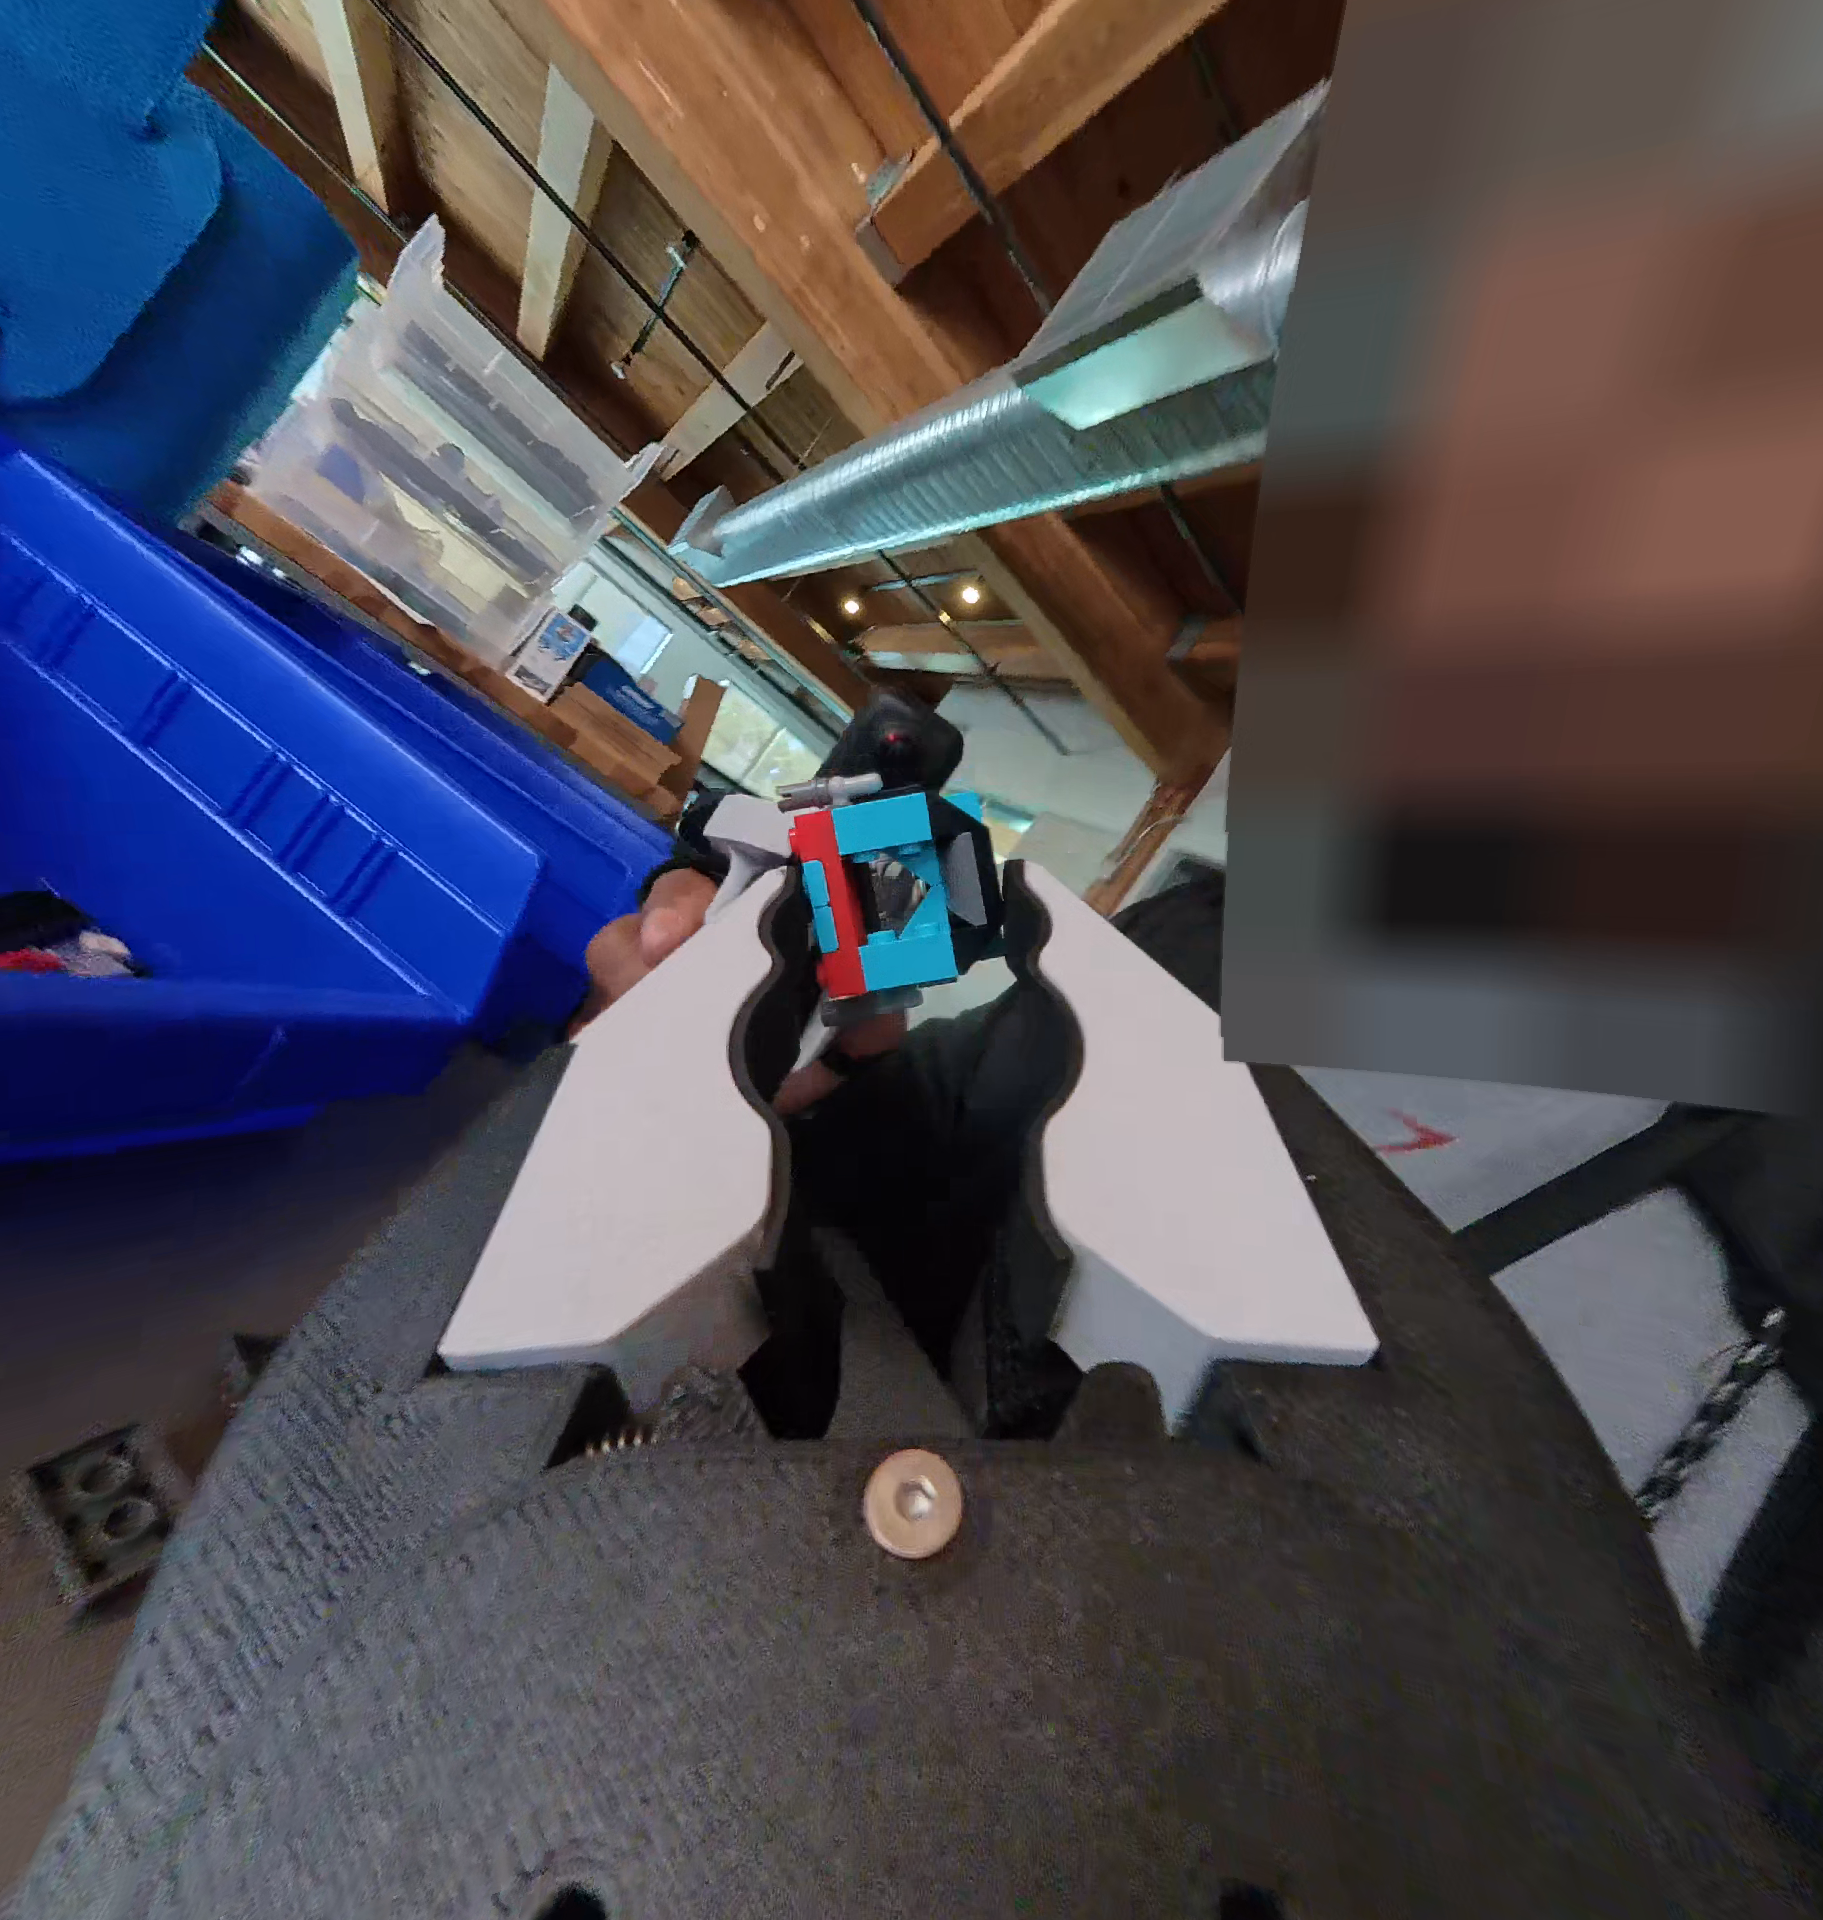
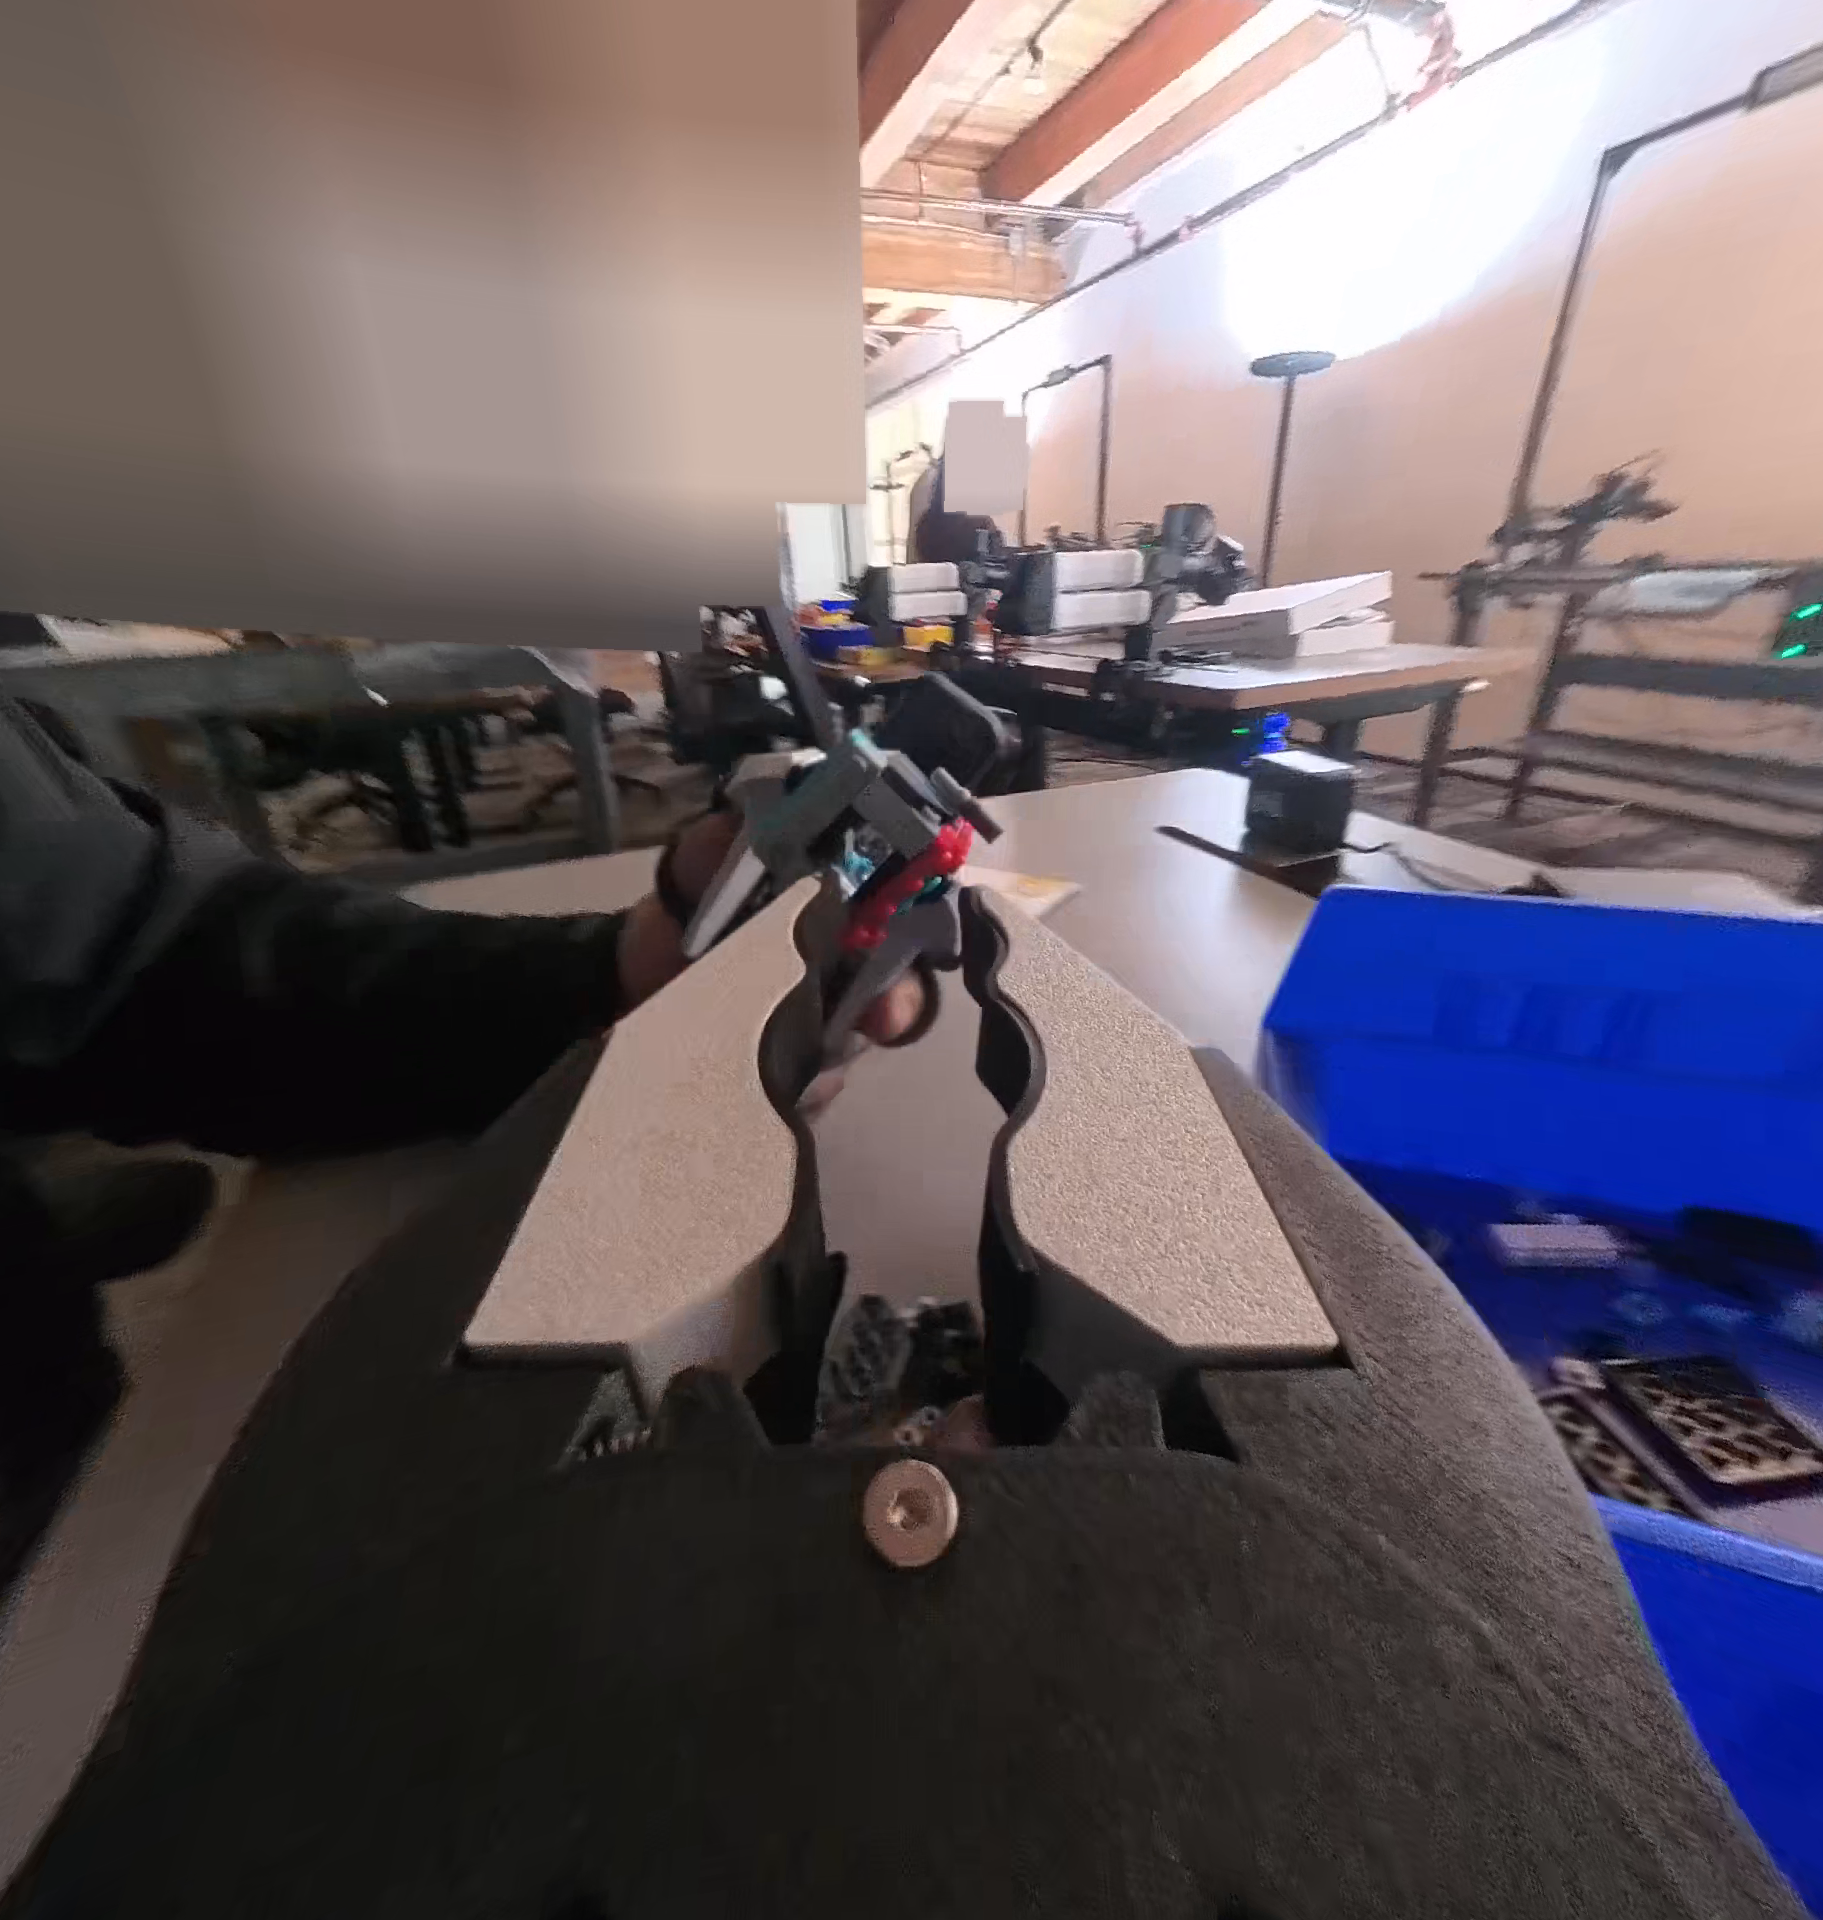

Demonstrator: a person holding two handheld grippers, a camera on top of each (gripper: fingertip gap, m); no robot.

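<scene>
Brick model, teal and red, is raised clear of the counter, pinched at the fingertips of the left gripper and the facing right gripper, apparently to brace opposite sides. A blue bin lies to the left gripper's left.

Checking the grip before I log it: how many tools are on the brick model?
2. The left tool has its fingers on either side of the brick model. The right tool closes on it from the opposite end. No other tool is visible.
</scene>
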